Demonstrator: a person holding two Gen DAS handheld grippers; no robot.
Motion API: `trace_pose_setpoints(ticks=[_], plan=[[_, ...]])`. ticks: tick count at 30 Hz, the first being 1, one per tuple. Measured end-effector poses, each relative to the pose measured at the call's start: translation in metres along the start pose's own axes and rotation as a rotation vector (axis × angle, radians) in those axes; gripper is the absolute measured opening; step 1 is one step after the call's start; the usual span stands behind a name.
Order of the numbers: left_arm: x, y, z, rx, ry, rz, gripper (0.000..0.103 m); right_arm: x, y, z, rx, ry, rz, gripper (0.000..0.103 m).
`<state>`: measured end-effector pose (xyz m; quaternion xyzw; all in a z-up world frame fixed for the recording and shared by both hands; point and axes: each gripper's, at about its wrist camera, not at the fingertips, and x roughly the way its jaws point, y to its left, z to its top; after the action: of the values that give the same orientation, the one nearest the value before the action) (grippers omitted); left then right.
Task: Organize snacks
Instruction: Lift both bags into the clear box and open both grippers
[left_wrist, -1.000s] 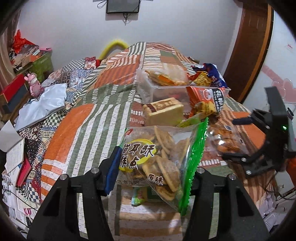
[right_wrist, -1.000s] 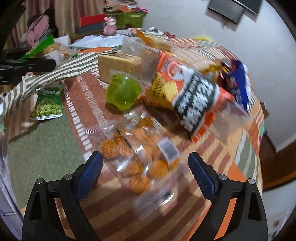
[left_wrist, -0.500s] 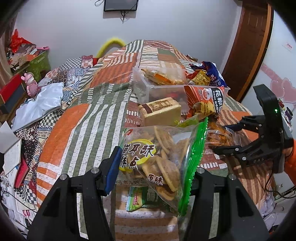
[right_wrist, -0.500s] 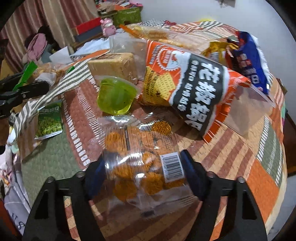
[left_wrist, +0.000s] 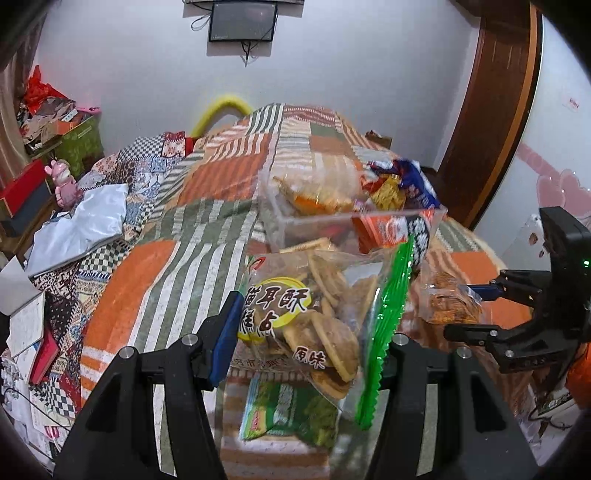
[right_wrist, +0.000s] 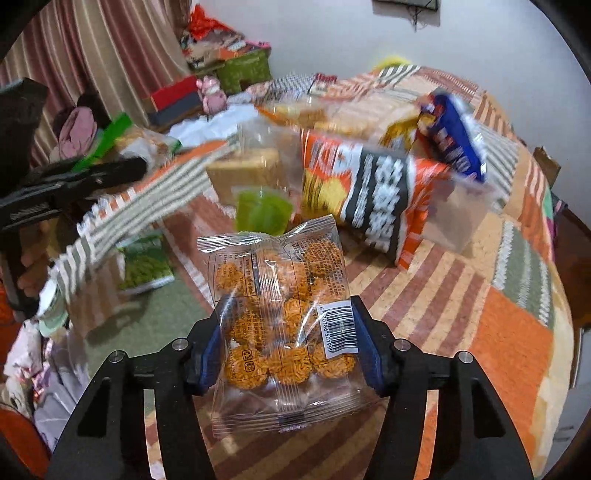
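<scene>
My left gripper (left_wrist: 306, 332) is shut on a clear bag of round biscuits with a green edge (left_wrist: 314, 317), held above the bed. My right gripper (right_wrist: 288, 350) is shut on a clear packet of orange noodle balls (right_wrist: 284, 306), lifted off the quilt; it also shows in the left wrist view (left_wrist: 447, 302). A clear plastic box (left_wrist: 332, 218) holding several snack bags stands behind on the quilt. An orange and black snack bag (right_wrist: 373, 195) leans at the box. A small green pea packet (left_wrist: 288, 410) lies below the biscuit bag.
A green jelly cup (right_wrist: 262, 214) and a tan wrapped cake block (right_wrist: 243, 177) sit by the box. A blue snack bag (right_wrist: 454, 129) is in the box. The patchwork quilt (left_wrist: 166, 266) covers the bed. Boxes and a pink toy (left_wrist: 64, 181) stand at the left; a wooden door (left_wrist: 491, 110) is at the right.
My right gripper closed on the noodle ball packet and lifted it off the quilt. My left gripper kept hold of the biscuit bag and moved closer to the box.
</scene>
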<state>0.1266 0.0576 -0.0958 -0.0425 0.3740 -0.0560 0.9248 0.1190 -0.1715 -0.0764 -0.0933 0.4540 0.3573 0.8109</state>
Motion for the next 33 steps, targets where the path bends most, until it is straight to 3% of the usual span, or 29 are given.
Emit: trace_pose_setpoints(ticks=[10,14,25,33], plan=[[0.013,-0.020,0.056,0.005,-0.083,-0.042,0.056,-0.028,-0.011,0.048,0.054,-0.188,-0.087,0.057],[0.036,-0.018,0.082,-0.025,-0.069,-0.069,0.056,-0.023,-0.024,0.073,0.095,-0.233,-0.103,0.057],[0.102,-0.005,0.123,-0.027,-0.016,-0.037,0.056,0.027,-0.043,0.132,0.118,-0.214,-0.118,0.057],[0.134,-0.010,0.120,0.022,0.019,-0.016,0.056,0.053,-0.046,0.131,0.096,-0.163,-0.167,0.061]])
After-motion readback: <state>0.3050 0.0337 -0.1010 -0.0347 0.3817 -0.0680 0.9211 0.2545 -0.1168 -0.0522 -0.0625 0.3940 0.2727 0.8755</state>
